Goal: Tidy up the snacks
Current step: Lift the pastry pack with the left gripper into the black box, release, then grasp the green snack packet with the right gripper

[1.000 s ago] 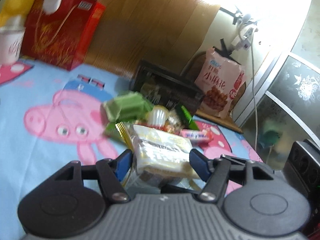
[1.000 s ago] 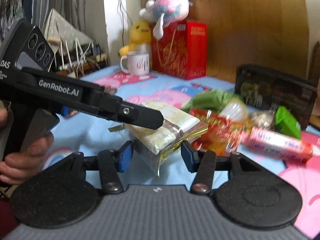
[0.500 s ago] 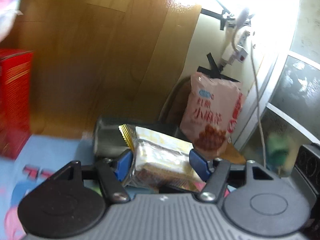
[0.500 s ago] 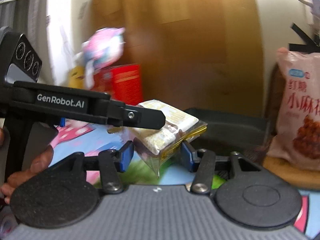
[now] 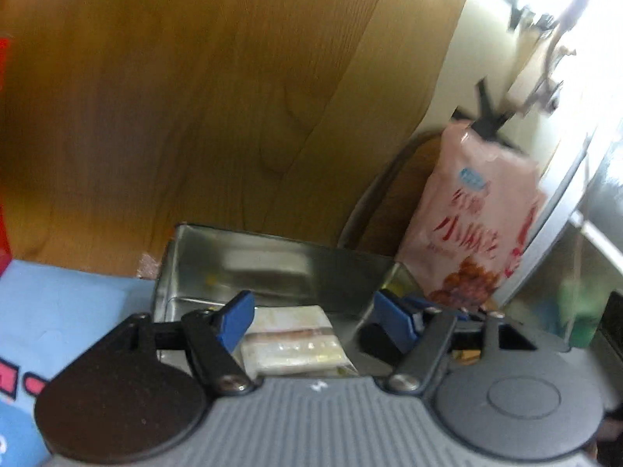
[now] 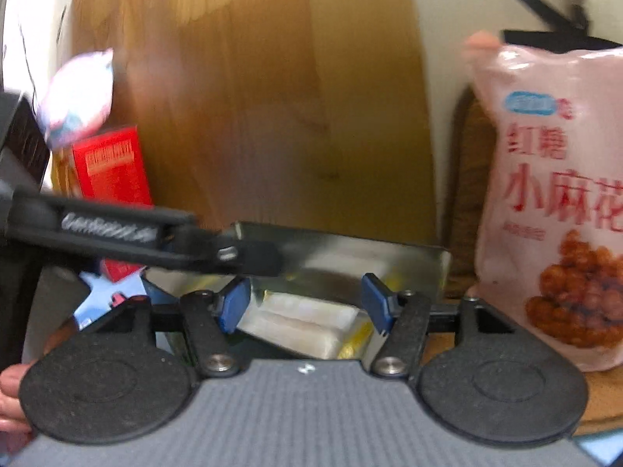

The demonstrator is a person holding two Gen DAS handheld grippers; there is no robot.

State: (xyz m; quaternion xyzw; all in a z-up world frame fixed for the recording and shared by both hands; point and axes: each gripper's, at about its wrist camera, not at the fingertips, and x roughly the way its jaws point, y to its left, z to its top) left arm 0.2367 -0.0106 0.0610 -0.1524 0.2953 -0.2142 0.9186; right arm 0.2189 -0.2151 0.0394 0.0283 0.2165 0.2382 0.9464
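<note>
Drop step: both grippers, left (image 5: 311, 317) and right (image 6: 305, 305), just opened, pads clear of cake pack (image 5: 292, 340), now lying in tin (image 5: 272, 260). Next: pull back, fetch another snack.

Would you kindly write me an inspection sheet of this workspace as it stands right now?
Surface: blue cartoon cloth, mostly hidden.
Job's things: wrapped cake pack lying in the open metal tin; its far end reflects in the tin's wall.
Clutter: pink snack bag upright right of the tin; red box and a blurred plush toy to its left.
Grippers: left gripper and right gripper have just been opening; the pack lies between the pads, apparently free.
Cables: a blurred cord on the wall.
Surroundings: wooden board, pale wall.
</note>
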